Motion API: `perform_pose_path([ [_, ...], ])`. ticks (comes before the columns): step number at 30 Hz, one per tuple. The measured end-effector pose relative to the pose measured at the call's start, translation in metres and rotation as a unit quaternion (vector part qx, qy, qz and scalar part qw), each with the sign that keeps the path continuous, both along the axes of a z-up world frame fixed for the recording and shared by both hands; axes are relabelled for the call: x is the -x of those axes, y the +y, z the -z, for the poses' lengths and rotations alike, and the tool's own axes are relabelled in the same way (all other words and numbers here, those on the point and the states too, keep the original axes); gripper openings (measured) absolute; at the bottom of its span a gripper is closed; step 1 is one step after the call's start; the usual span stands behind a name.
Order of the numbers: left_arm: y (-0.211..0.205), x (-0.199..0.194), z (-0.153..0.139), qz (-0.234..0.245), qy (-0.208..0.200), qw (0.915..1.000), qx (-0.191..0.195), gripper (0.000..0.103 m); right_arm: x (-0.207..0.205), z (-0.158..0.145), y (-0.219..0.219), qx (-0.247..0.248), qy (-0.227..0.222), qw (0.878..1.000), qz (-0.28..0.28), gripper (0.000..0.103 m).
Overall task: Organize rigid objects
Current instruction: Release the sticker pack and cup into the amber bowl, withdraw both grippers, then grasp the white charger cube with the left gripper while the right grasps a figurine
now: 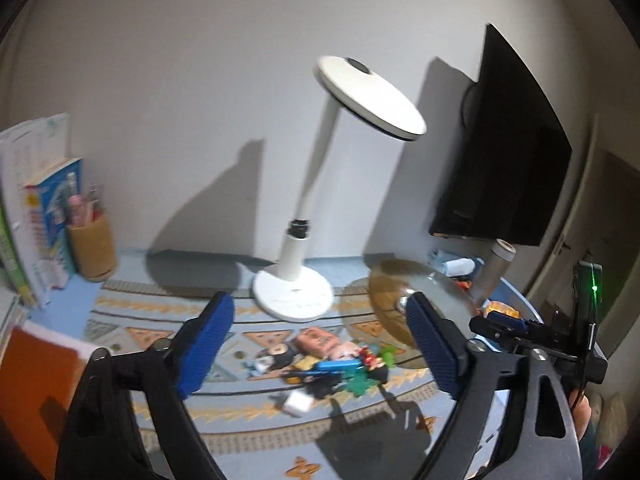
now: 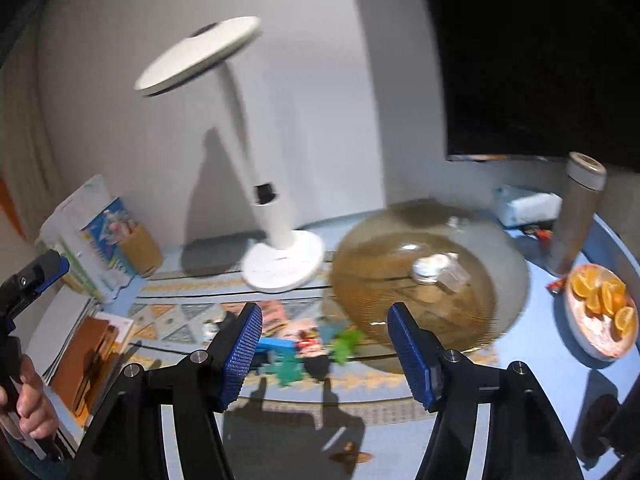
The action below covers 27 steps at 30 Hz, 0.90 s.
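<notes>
Both the left gripper [image 1: 320, 344] and right gripper [image 2: 325, 346] hang with fingers spread apart, empty, above the pile of small toys [image 1: 324, 364] on the patterned mat [image 1: 224, 396]. Only the right view shows the plate of orange slices [image 2: 600, 312]; only the left shows a white cube [image 1: 298, 402] near the pile.

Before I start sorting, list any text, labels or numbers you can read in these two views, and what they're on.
None can be read.
Books by the wall: cover print too blurred.
White paper behind them: faint lines, illegible.
Pink toy block in the pile: marks too small.
Lamp base: tiny print, unreadable.
</notes>
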State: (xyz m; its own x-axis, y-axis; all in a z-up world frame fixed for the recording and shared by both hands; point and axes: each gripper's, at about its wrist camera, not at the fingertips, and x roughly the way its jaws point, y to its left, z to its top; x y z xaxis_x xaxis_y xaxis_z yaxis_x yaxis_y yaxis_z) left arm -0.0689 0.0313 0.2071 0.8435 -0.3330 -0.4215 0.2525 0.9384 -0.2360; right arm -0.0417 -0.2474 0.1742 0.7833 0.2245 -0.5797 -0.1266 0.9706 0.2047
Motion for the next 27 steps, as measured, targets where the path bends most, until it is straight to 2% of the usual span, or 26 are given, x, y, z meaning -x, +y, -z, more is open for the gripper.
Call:
perform_pose_path([
  [1,0.007,0.003,0.007,-0.011,0.002,0.9999,0.0,0.099,0.003,0.005,0.006,-0.001,-0.005,1.0,-0.007,0.066],
  [2,0.012,0.004,0.018,-0.022,0.009,0.9997,0.0,0.099,0.005,0.01,0.01,0.0,-0.009,1.0,-0.011,0.069],
  [3,0.017,0.002,0.027,-0.028,0.019,0.9994,-0.001,0.099,0.007,0.018,0.015,0.001,-0.013,1.0,-0.015,0.082],
  [4,0.021,-0.001,0.043,-0.035,0.036,0.9987,-0.005,0.099,0.008,0.029,0.019,-0.001,-0.015,1.0,-0.017,0.089],
  [8,0.025,-0.012,0.106,-0.05,0.093,0.9944,-0.009,0.099,0.008,0.079,0.025,0.004,-0.003,1.0,-0.024,0.089],
  [10,0.026,-0.017,0.137,-0.048,0.119,0.9917,-0.008,0.099,0.004,0.102,0.024,0.004,0.019,1.0,-0.023,0.089],
  [13,0.021,-0.021,0.163,-0.049,0.136,0.9893,-0.019,0.099,-0.003,0.123,0.015,-0.004,0.042,0.999,-0.014,0.089],
  [16,0.015,-0.026,0.176,-0.045,0.156,0.9865,-0.023,0.099,-0.009,0.134,0.009,0.006,0.054,0.999,0.0,0.089],
  [19,0.015,-0.023,0.176,-0.044,0.151,0.9873,-0.022,0.099,-0.013,0.141,0.003,0.002,0.067,0.998,0.004,0.089],
  [22,0.01,-0.026,0.177,-0.041,0.164,0.9851,-0.033,0.099,-0.017,0.142,0.005,0.015,0.072,0.997,0.006,0.089],
  [24,0.004,-0.029,0.175,-0.035,0.17,0.984,-0.041,0.099,-0.022,0.143,0.009,0.019,0.091,0.996,0.001,0.089],
  [26,-0.006,-0.036,0.173,-0.024,0.182,0.982,-0.047,0.099,-0.03,0.142,0.009,0.003,0.126,0.992,-0.001,0.08],
  [27,-0.016,-0.04,0.17,-0.021,0.183,0.981,-0.062,0.099,-0.037,0.137,0.009,-0.01,0.142,0.99,-0.003,0.073],
])
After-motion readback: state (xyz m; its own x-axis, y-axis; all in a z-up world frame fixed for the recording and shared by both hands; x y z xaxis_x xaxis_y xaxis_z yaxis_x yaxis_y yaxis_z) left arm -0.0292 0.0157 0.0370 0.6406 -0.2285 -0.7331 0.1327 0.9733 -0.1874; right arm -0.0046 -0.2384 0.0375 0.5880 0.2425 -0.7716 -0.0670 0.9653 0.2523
